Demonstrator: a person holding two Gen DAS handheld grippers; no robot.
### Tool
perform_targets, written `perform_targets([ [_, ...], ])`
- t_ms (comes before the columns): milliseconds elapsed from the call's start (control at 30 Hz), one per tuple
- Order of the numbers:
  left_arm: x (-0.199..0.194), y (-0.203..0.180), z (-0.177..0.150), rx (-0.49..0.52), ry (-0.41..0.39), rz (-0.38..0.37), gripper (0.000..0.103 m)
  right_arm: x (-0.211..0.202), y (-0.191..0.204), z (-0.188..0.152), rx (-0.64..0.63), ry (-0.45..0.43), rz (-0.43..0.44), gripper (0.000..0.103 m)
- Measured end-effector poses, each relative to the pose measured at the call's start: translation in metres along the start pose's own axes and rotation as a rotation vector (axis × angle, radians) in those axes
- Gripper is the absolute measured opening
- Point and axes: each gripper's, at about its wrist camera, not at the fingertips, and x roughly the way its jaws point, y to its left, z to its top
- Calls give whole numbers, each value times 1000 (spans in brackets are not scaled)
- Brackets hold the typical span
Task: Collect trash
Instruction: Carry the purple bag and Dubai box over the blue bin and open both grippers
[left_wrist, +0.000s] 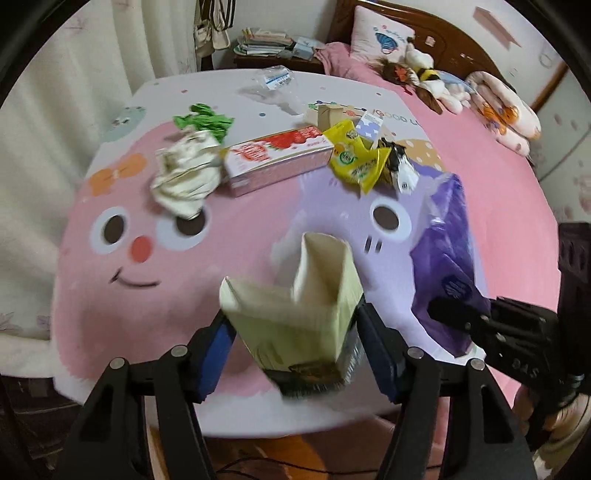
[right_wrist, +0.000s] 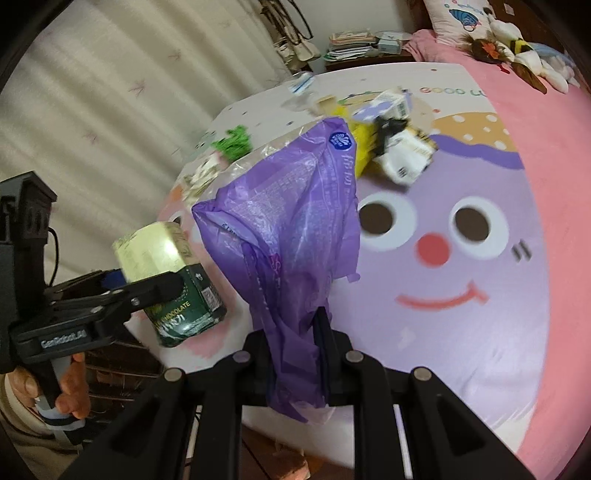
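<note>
Only R view shows carton's (right_wrist: 177, 280) print; L gripper (left_wrist: 295, 332) clamps it, R gripper (right_wrist: 295, 332) pinches bag (right_wrist: 288, 221).

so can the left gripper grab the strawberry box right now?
Probably not yet: the left gripper is shut on a chocolate milk carton. The strawberry box itself lies uncovered on the table, crumpled wrappers on both sides.

Bed (left_wrist: 491, 206) w/ cartoon-face sheet bore a strawberry box (left_wrist: 277, 155), crumpled white paper (left_wrist: 184, 177), green wrapper (left_wrist: 205, 120), yellow packet (left_wrist: 354, 155), clear plastic (left_wrist: 273, 83); plush toys (left_wrist: 424, 77) near pillow (left_wrist: 380, 37)
</note>
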Motion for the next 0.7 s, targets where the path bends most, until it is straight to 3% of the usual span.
perform_targets([
  [367,-60,37,-108,116,-40,-49,61,9,92,-94,-3,56,-38,17],
  [533,-55,45,-156,159,-12,-102,61,12,110,-142,44,63,-78,17],
  [700,-38,52,-197,174,54,-128,61,30,113,-192,113,126,-106,17],
])
